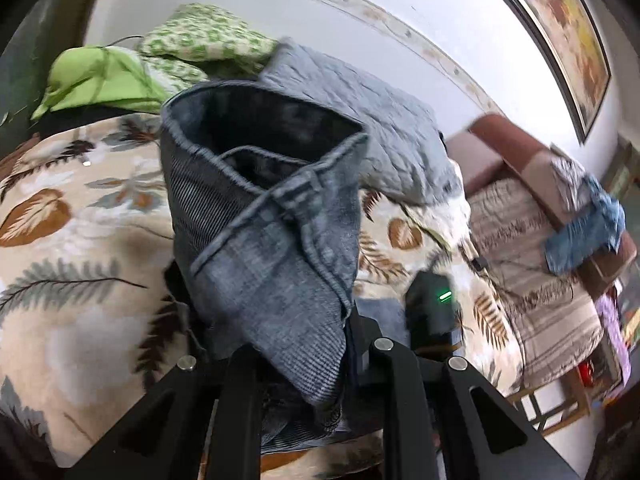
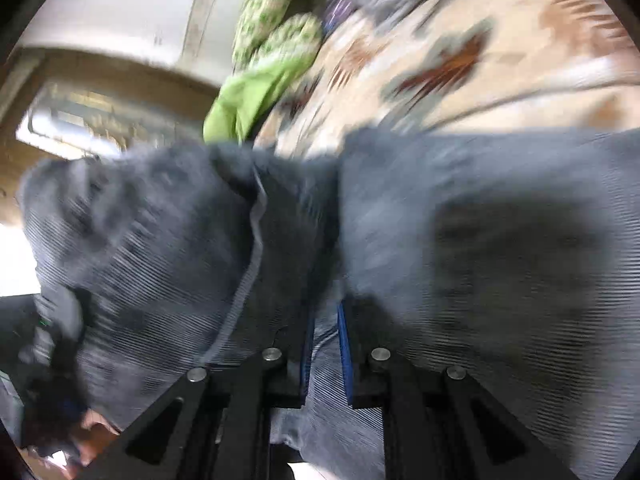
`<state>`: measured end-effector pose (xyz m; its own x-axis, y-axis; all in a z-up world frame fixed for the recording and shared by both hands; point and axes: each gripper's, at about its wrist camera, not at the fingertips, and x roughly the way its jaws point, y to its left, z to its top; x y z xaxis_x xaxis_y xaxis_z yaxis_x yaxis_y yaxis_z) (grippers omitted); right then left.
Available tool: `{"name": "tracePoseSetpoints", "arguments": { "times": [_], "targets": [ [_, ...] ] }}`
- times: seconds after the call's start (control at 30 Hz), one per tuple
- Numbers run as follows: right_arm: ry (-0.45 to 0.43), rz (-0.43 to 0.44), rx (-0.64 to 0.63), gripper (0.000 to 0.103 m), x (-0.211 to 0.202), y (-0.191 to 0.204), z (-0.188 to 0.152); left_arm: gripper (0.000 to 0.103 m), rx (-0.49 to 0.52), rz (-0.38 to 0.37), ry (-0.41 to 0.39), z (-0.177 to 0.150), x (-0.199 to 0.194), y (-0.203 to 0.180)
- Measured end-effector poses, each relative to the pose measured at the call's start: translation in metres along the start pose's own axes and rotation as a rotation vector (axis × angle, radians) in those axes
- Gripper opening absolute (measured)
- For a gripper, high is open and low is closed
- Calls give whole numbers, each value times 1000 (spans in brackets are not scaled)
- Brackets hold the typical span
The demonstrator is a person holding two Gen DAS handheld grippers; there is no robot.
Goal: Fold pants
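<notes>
Grey corduroy pants (image 1: 260, 240), bunched and lifted off the bed (image 1: 80, 208), hanging up and ahead of the left gripper (image 1: 304, 364), its fingers clenched on a fold of the cloth. Waistband gaping open above those fingers, dark inside, a belt loop showing near the middle. To the right of the left fingers, low and close, the right gripper's (image 1: 432, 312) black body with a green light.

In the right wrist view, right gripper (image 2: 324, 364) likewise grasping the pants (image 2: 460, 240), fingers (image 2: 344, 360) with blue edging nipped together on ribbed cloth. Fabric spread wide ahead of and to both sides of these fingers, much blurred; a pale seam running down the left part. Far left and low, a dark shape among the cloth, too smeared to tell.

Under and beyond the pants, a cream bedspread (image 2: 480, 60) printed with brown and grey-green leaves. Ahead of the left fingers, a grey quilted pillow (image 1: 360, 112) at the head of the bed; up and left of it, a green-and-white patterned pillow (image 1: 200, 40) and a plain lime-green cloth (image 1: 96, 80). White wall (image 1: 280, 4) behind, with a faint patterned border. Far right of the left fingers, a framed picture (image 1: 560, 40) on the wall, a second bed (image 1: 532, 248) with a brown headboard and striped cover, and a blue garment (image 1: 584, 232) draped over its edge. Ahead-left of the right fingers, a bright window (image 2: 100, 120) in a wooden frame.
</notes>
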<state>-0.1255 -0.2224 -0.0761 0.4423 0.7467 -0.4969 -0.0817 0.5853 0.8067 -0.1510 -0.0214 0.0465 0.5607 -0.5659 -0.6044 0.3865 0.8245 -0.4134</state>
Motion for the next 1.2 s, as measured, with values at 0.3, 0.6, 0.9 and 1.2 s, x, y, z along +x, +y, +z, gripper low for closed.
{"name": "tracePoseSetpoints", "arguments": {
  "times": [0.3,0.6,0.9,1.2],
  "targets": [
    [-347,-7,137,14,-139,-54,13,17,100,-33,143,-28,65,-68],
    [-497,-50,254,14,-201,-99,4,20,223,-27,309,-73,138,-121],
    [-569,-100,268,17,-213,-101,7,62,236,-157,381,-76,135,-139],
    [-624,-135,144,17,-217,-68,6,82,317,-77,184,-35,68,-121]
  ]
}}
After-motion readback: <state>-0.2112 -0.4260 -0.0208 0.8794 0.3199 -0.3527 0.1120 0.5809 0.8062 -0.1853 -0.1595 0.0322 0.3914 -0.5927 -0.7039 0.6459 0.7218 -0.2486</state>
